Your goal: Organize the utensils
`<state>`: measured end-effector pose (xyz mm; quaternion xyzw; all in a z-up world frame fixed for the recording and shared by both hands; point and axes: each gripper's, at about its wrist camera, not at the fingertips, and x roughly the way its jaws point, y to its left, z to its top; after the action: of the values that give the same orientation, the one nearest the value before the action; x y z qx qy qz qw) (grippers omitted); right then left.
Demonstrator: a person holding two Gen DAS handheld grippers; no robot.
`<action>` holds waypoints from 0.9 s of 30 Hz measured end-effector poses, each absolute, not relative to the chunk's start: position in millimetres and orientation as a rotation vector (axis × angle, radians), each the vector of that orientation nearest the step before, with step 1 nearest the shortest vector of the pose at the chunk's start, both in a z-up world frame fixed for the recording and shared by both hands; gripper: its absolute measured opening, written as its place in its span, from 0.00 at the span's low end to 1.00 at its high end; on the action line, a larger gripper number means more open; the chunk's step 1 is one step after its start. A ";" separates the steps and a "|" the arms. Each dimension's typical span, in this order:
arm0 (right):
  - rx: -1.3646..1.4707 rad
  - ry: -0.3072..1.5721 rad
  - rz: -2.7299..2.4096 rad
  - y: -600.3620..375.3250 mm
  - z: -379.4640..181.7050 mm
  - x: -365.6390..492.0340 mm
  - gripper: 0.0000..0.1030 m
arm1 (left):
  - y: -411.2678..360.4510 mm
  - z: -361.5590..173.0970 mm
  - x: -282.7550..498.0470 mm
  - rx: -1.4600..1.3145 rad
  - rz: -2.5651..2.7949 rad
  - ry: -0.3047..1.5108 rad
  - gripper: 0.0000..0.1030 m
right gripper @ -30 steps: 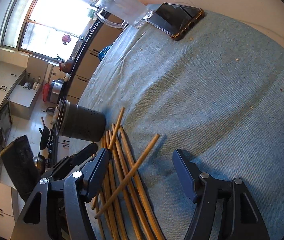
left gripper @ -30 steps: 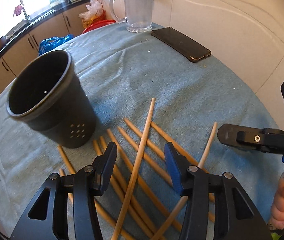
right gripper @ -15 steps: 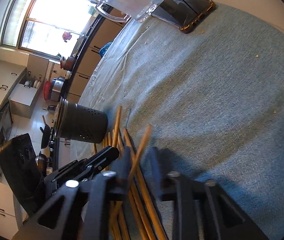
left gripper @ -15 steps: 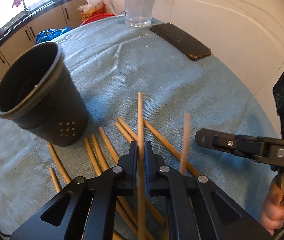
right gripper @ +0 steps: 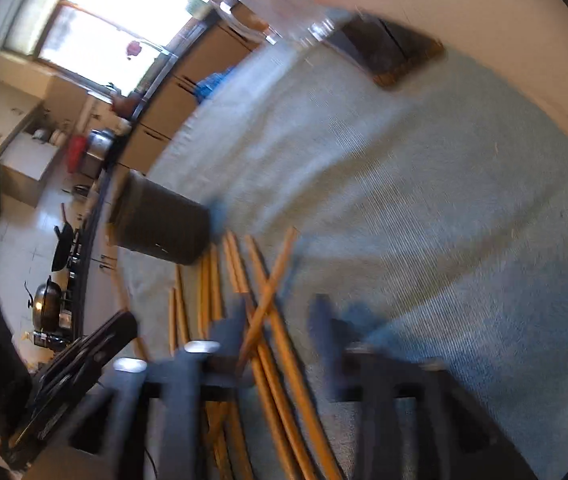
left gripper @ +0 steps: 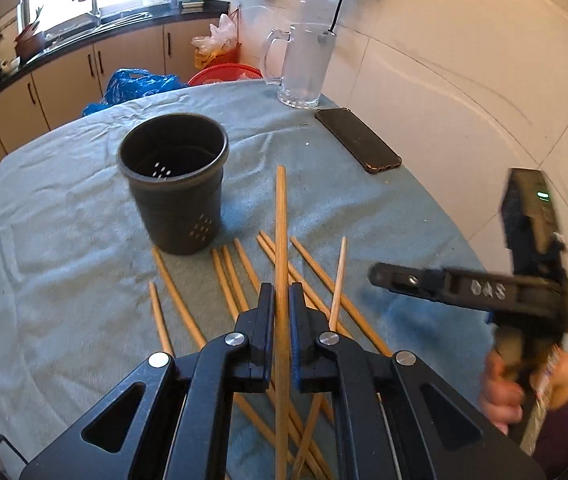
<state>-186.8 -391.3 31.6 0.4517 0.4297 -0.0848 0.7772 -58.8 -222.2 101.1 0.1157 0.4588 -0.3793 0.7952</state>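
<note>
My left gripper [left gripper: 281, 304] is shut on one wooden chopstick [left gripper: 281, 220], held above the table with its tip pointing past the black perforated cup [left gripper: 171, 196]. Several more chopsticks [left gripper: 235, 276] lie crossed on the blue-grey cloth below and to the right of the cup. In the blurred right wrist view, my right gripper [right gripper: 279, 316] hangs over the same pile [right gripper: 284, 364]. Its jaws are opening, and a tilted chopstick [right gripper: 273, 280] crosses the gap without either pad touching it. The cup [right gripper: 163, 228] stands left of the pile there.
A dark phone [left gripper: 358, 146] and a glass mug [left gripper: 304, 68] sit at the table's far edge by the white wall. Beyond the table are a blue bag [left gripper: 135, 84], a red basket [left gripper: 223, 74] and kitchen cabinets. A hand [left gripper: 500, 392] holds the right gripper's handle.
The left gripper closed on a chopstick and lifted it up and back from the pile. The right gripper shut around a chopstick half a second ago and has since spread apart.
</note>
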 end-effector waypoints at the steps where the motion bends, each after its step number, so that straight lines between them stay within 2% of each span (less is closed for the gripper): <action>1: 0.985 0.934 -0.187 -392.6 29.1 -185.0 0.49 | -220.3 100.3 -59.5 0.247 -0.812 0.987 0.06; 5: 0.983 0.919 -0.206 -394.9 29.3 -172.0 0.49 | -214.4 92.4 -63.9 0.229 -0.799 1.005 0.06; 9: 0.900 0.991 -0.280 -390.2 24.4 -145.5 0.49 | -211.7 92.0 -67.6 0.210 -0.801 0.996 0.06; 10: 0.882 0.989 -0.297 -388.6 24.2 -142.2 0.43 | -210.8 92.7 -67.9 0.206 -0.801 0.992 0.06; 11: 0.867 0.985 -0.306 -388.9 24.4 -141.0 0.25 | -209.5 94.2 -68.5 0.202 -0.799 0.987 0.06; 12: 0.860 0.994 -0.299 -388.1 23.8 -138.5 0.13 | -207.2 96.9 -70.2 0.198 -0.796 0.980 0.06; 13: 0.877 0.999 -0.277 -387.6 22.4 -137.8 0.08 | -204.4 99.0 -71.9 0.197 -0.792 0.972 0.06; 20: 0.833 0.886 -0.244 -382.9 57.9 -166.5 0.06 | -182.5 123.4 -84.3 0.148 -0.764 0.905 0.06; 27: 0.685 0.736 -0.166 -360.3 131.5 -205.8 0.06 | -159.9 163.7 -108.7 0.108 -0.726 0.775 0.06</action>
<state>-205.8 -360.3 131.5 0.3278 0.3524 -0.0792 0.8730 -108.7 -159.9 163.7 0.0516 0.3695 -0.3459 0.8609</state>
